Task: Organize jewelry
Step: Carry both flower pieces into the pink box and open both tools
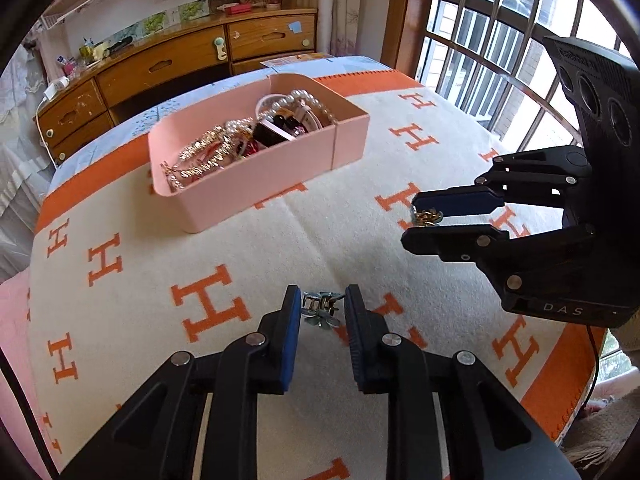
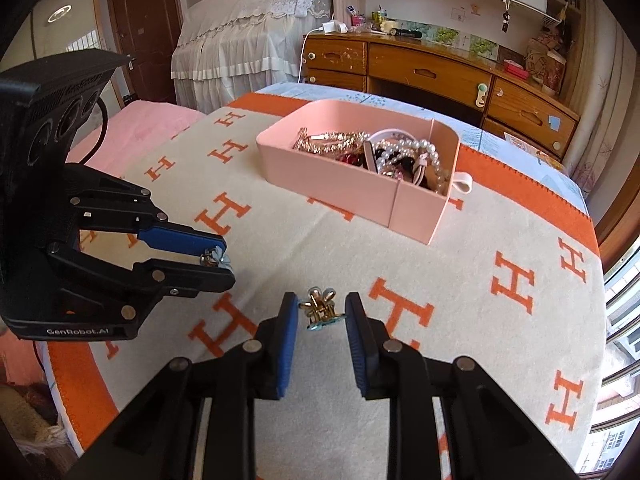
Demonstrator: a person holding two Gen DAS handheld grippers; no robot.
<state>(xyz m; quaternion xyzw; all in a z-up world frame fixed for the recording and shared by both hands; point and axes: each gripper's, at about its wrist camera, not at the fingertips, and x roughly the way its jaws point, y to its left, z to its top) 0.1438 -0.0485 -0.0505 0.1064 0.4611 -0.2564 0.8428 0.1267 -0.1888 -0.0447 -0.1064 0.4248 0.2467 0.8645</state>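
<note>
Jewelry (image 1: 240, 140) in box (image 1: 256, 176) on blanket (image 1: 160, 248), desk (image 1: 168, 64) behind.

Silver clip (image 1: 320, 309), gold clip (image 2: 320, 307), apparently pinched; jewelry-filled pink box (image 1: 256, 172)

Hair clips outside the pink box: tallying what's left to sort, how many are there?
2: a silver hair clip between the left gripper fingers, a gold hair clip between the right gripper fingers.

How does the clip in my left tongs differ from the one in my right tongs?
The silver clip in the left tongs is grey metal; the gold clip in the right tongs is brass-yellow. The silver clip carries a pale blue flower; the gold clip shows a teal tip. Both are small clips pinched at the fingertips, outside the pink box.
</note>
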